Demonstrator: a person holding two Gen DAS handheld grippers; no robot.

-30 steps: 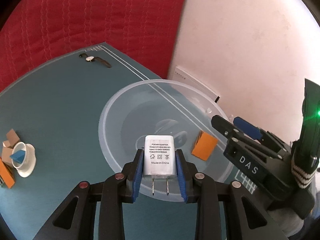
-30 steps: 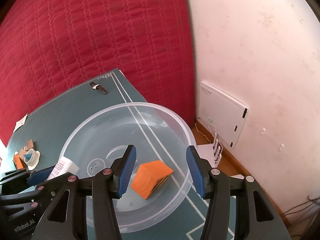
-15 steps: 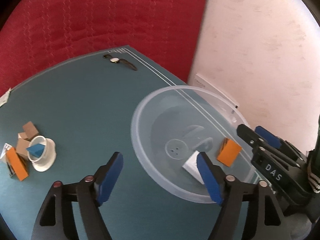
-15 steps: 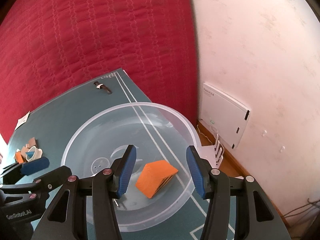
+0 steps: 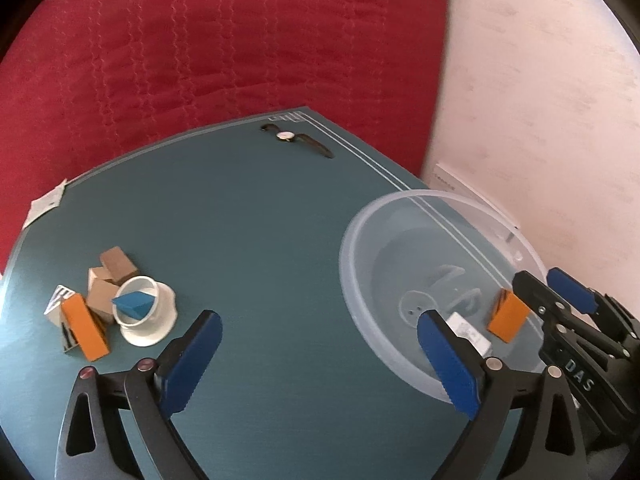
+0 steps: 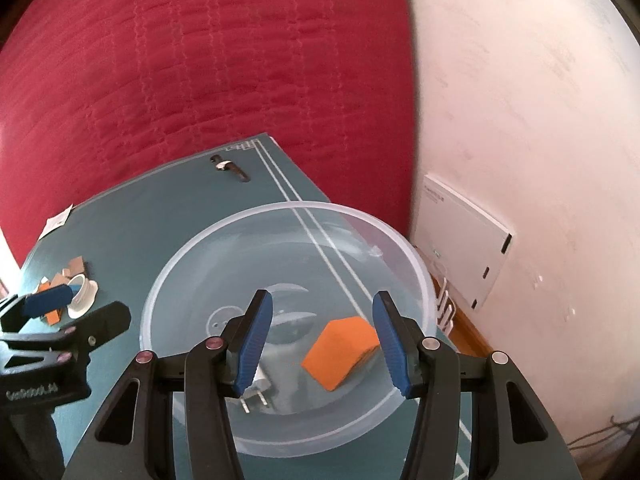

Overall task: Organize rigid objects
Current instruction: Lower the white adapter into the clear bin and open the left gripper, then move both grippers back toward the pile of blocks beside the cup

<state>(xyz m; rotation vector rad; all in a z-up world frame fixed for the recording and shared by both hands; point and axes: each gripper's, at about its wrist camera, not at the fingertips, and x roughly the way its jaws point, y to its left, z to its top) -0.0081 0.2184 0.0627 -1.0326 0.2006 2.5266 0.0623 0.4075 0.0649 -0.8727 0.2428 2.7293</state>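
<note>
Left tool: spread wide, empty, hovering over bare teal worktop between the pile and the bowl.
Right tool: parted to a moderate gap, gripping nothing, poised above the bowl interior.
Clear round plastic bowl: at the worktop's right side near the pale wall; holds two items.
White plastic plug-in power adapter: lying in the bowl bottom, prongs toward the camera.
Orange faceted block: in the bowl, just beside the adapter, apart from it.
Remaining pile: short white plastic cup with a blue wedge block inside; tan cube blocks and an orange rectangular block crowded against it, at the worktop's left.
Dark-strapped wristwatch: alone near the far edge.
Progress, judged: two items sorted, pile and watch not yet.
Risk: tight pile; closing on one block likely to nudge neighbours or tip the cup, spilling the wedge.
Risk: bowl near the worktop edge; a knock from either tool could shift it.
Hidden: adapter partly behind tool fingers in both views; small striped piece in the pile unidentifiable; pile blurred in the right view.
</note>
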